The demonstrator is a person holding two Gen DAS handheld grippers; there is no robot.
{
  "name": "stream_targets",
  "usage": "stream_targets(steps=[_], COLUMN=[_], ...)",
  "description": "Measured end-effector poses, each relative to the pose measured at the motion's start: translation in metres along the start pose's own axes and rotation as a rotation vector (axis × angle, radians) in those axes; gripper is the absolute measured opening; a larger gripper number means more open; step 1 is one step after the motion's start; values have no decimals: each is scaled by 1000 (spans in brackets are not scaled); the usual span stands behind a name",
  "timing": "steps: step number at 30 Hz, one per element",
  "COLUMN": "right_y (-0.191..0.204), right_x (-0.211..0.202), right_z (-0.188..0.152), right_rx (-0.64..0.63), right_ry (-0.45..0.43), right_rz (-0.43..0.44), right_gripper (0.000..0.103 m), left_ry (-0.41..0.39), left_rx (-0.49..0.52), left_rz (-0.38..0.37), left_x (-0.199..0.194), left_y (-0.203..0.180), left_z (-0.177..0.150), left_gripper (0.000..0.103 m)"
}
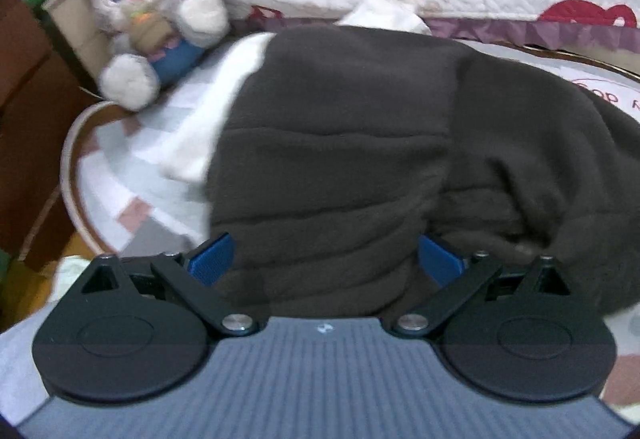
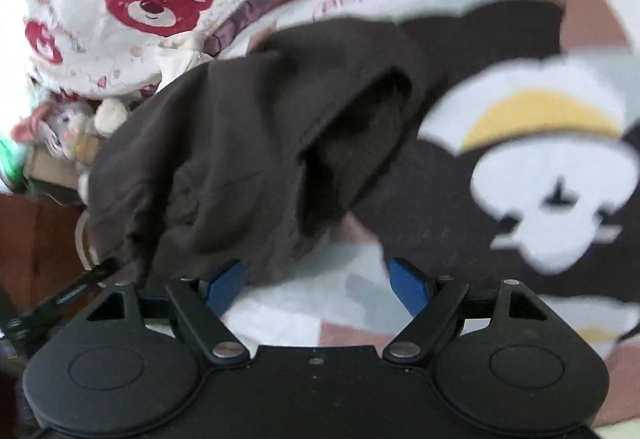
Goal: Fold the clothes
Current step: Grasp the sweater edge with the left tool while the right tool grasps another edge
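Two grippers are seen, jaws wide on both. The left gripper (image 1: pixel 324 255) is pushed against the brown garment (image 1: pixel 360 143), bunched on the bed beside the stuffed rabbit (image 1: pixel 152 19), likely for grabbing. Nothing is held by the right gripper (image 2: pixel 318 285).

The left hand-held gripper (image 1: pixel 324 259) has blue finger pads (image 1: pixel 210 259), black linkage arms with silver pivot screws, two round black discs and a ribbed grey body. The right hand-held gripper (image 2: pixel 320 283) matches, but its body is plain black.
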State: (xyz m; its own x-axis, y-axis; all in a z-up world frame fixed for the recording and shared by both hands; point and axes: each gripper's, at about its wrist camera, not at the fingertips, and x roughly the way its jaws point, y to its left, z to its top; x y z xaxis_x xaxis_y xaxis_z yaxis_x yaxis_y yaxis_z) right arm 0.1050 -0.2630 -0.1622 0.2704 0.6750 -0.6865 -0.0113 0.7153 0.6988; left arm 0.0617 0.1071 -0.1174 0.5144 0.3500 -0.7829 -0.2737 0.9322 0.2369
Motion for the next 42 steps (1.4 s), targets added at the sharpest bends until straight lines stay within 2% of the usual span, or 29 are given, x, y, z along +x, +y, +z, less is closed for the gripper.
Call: stream_targets(steps=[1, 3, 7, 9, 11, 13, 15, 18, 22, 24, 26, 28, 29, 30, 31, 32, 34, 36, 39, 41, 42], right_y=[-2, -3, -1, 5, 7, 6, -1, -9, -2, 6, 13, 17, 20, 22, 25, 28, 43, 59, 67, 70, 73], right_x=[5, 14, 28, 30, 32, 36, 43, 51, 62, 69, 79, 85, 87, 89, 92, 91, 71, 40, -9, -42, -61], right_z=[0, 0, 3, -1, -2, -1, 3, 11, 24, 34, 44, 51, 52, 54, 58, 60, 53, 45, 41, 38, 36], right_rx=[2, 1, -9, -45, -74, -64, 3, 101, 105, 86, 76, 59, 40, 18, -7, -42, -171, -297, -330, -341, -355], right_ry=[-3, -18, -46, -53, -59, -63, -88, -141, -212, -234, -246, -263, -273, -274, -258, -255, -313, -377, -465, -527, -558], right_rz=[-2, -23, -65, -63, -41, -10, 20, 58, 58, 38, 33, 32, 32, 37, 49, 53, 31, 15, 31, 19, -4], right_gripper=[84, 84, 84, 84, 84, 84, 84, 84, 85, 87, 87, 88, 83, 44, 19, 19, 17, 15, 12, 12, 11], left_ry=[20, 12, -100, -140, -139, -137, -112, -115, -116, -117, -112, -107, -102, -99, -100, -102, -121, -134, -168, -185, -228], left_rx=[8, 11, 36, 49, 93, 134, 133, 76, -32, -24, -13, -4, -10, -23, -44, -63, -89, -104, -81, -48, -27], left_rz=[-14, 0, 56, 44, 46, 50, 71, 73, 2, 3, 24, 45, 48, 33, 5, -20, -56, -91, -143, -211, -249], left_x=[6, 13, 11, 10, 12, 14, 20, 20, 23, 30, 38, 45, 48, 49, 48, 47, 43, 38, 25, 6, -10], left_y=[-7, -16, -25, -27, -31, -34, -35, -26, -11, -12, -15, -18, -18, -17, -14, -11, -5, -1, -3, -5, -6], left_z=[4, 8, -4, -17, -25, -32, -30, -23, -23, -25, -26, -27, -28, -30, -31, -31, -33, -34, -35, -31, -28], left_gripper=[63, 60, 54, 54, 55, 65, 65, 65, 69, 68, 59, 42, 38, 27, 21, 19, 11, 9, 8, 7, 7])
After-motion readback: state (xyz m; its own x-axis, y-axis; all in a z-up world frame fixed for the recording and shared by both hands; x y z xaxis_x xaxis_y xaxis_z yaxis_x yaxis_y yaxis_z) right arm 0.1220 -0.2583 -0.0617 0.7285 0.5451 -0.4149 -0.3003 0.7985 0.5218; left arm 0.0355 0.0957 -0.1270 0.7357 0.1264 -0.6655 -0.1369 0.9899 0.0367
